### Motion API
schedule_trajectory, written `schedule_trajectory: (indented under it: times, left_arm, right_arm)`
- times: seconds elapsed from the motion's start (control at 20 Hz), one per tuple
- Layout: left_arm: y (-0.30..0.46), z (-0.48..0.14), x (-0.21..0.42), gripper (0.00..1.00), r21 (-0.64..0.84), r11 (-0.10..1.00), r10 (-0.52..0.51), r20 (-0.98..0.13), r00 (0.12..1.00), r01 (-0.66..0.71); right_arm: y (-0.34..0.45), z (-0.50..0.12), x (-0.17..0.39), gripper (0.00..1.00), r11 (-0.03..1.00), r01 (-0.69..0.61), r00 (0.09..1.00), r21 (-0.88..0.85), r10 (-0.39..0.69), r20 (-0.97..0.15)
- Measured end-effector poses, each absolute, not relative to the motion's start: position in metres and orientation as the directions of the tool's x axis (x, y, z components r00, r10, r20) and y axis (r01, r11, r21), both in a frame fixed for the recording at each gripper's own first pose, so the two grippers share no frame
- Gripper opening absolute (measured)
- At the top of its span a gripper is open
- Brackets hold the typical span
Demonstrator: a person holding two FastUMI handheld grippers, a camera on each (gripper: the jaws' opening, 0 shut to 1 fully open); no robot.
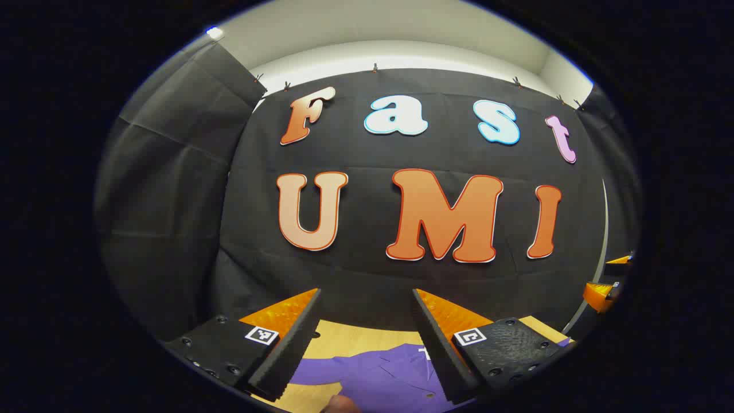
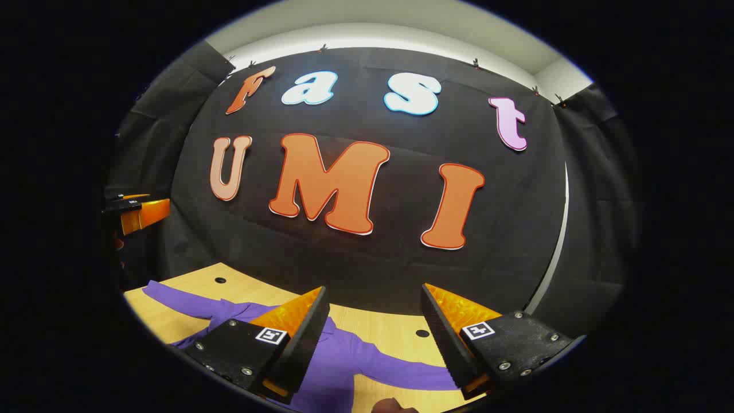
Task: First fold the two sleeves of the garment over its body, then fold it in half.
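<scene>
I hold both grippers up in the air, facing the booth wall, with nothing between their fingers. My left gripper (image 1: 367,338) has its fingers spread wide apart, and through the gap I see the shirt (image 1: 384,376) lying flat on the table (image 1: 338,341) below. It is purple, and one sleeve (image 1: 318,369) stretches out to the left across the wood. A small white tag sits at its collar, close to the edge of my right-hand finger in that view. At the far right edge of the left gripper view the other gripper (image 1: 606,287) shows, well apart.

My right gripper (image 2: 375,344) is spread open as well, hanging above the table (image 2: 378,321). In the right gripper view the shirt (image 2: 338,358) lies spread out with both sleeves extended: one sleeve (image 2: 183,299) runs up and left toward a small hole (image 2: 220,280) in the tabletop, the other sleeve (image 2: 410,376) runs right, passing below my finger. A second hole (image 2: 422,333) sits in the bare wood between my fingers. Neither sleeve is folded over the body yet. The other gripper (image 2: 137,211) shows at the far left edge of this view.
</scene>
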State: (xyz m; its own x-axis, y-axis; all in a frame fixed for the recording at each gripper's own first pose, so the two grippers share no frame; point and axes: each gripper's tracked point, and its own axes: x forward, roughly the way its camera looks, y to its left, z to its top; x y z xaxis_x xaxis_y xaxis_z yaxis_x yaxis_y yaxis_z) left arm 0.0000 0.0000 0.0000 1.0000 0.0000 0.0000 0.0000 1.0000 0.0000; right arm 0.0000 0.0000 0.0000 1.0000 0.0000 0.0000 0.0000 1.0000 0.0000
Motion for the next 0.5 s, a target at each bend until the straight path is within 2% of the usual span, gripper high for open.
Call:
schedule_trajectory:
  times: [0.05, 0.3, 0.5]
  left_arm:
    - [-0.001, 0.002, 0.001, 0.94, 0.007, 1.000, 0.008, 0.002, 1.000, -0.008]
    - [0.003, -0.004, 0.000, 0.95, 0.063, 0.996, 0.066, 0.004, 0.998, -0.066]
    - [0.011, 0.002, 0.001, 0.95, 0.113, 0.990, 0.082, 0.059, 0.995, -0.089]
  right_arm:
    - [-0.001, -0.002, 0.003, 0.95, 1.000, -0.001, 1.000, 0.002, 0.001, 0.001]
    - [-0.003, -0.014, 0.011, 0.95, 0.999, -0.022, 1.000, 0.029, 0.023, -0.011]
    - [-0.005, -0.019, 0.013, 0.95, 0.999, 0.004, 1.000, 0.035, -0.003, -0.030]
